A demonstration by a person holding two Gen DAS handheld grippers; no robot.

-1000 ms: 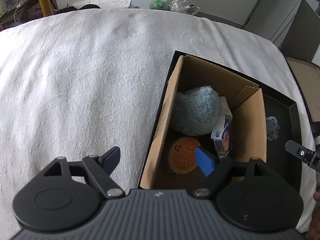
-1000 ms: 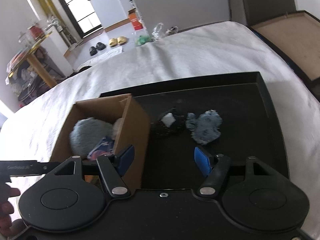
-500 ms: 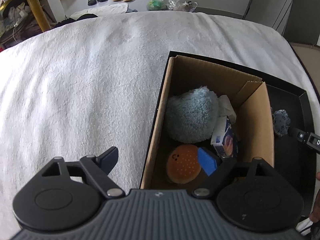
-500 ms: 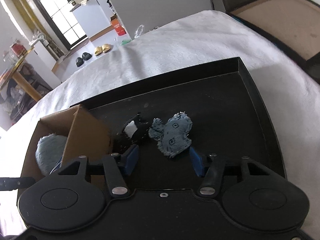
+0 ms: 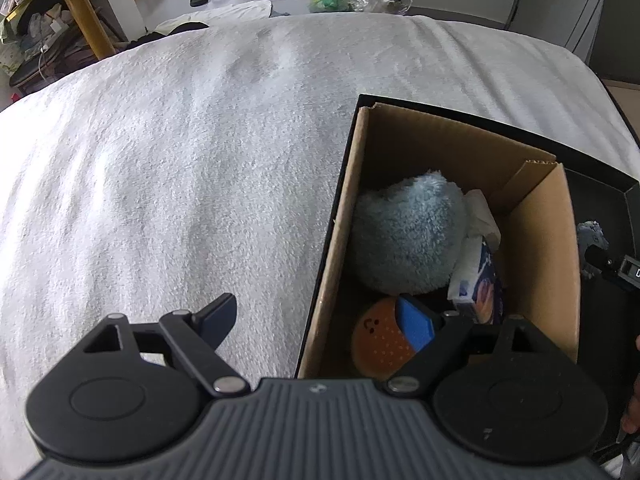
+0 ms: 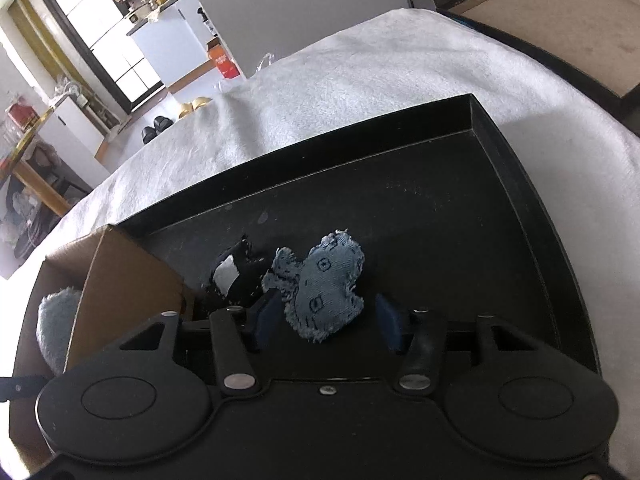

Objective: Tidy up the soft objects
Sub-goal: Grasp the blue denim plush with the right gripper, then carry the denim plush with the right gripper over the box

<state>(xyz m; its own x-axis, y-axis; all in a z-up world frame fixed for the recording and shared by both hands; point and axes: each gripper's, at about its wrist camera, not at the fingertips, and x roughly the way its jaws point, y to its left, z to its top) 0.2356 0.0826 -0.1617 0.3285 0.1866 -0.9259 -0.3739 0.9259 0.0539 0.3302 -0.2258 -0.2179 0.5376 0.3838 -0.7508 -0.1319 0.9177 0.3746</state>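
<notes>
A cardboard box [image 5: 536, 248] stands in a black tray [image 6: 460, 208] on a white blanket. Inside it lie a fluffy blue plush [image 5: 408, 236], an orange burger plush [image 5: 376, 340] and a small printed packet [image 5: 482, 280]. My left gripper [image 5: 320, 316] is open and empty, straddling the box's left wall. In the right wrist view a blue denim soft toy [image 6: 324, 292] lies on the tray floor beside a black soft toy [image 6: 232, 276]. My right gripper [image 6: 326, 320] is open with its fingers on either side of the denim toy.
The white blanket [image 5: 180, 160] covers the bed around the tray. The box's brown wall [image 6: 124, 280] stands just left of my right gripper. A brown board [image 6: 560, 24] lies beyond the bed at the right. Slippers and furniture are on the floor far behind.
My right gripper has moved forward and right from the box to the denim toy, which now sits between its fingers. My left gripper has shifted only slightly.
</notes>
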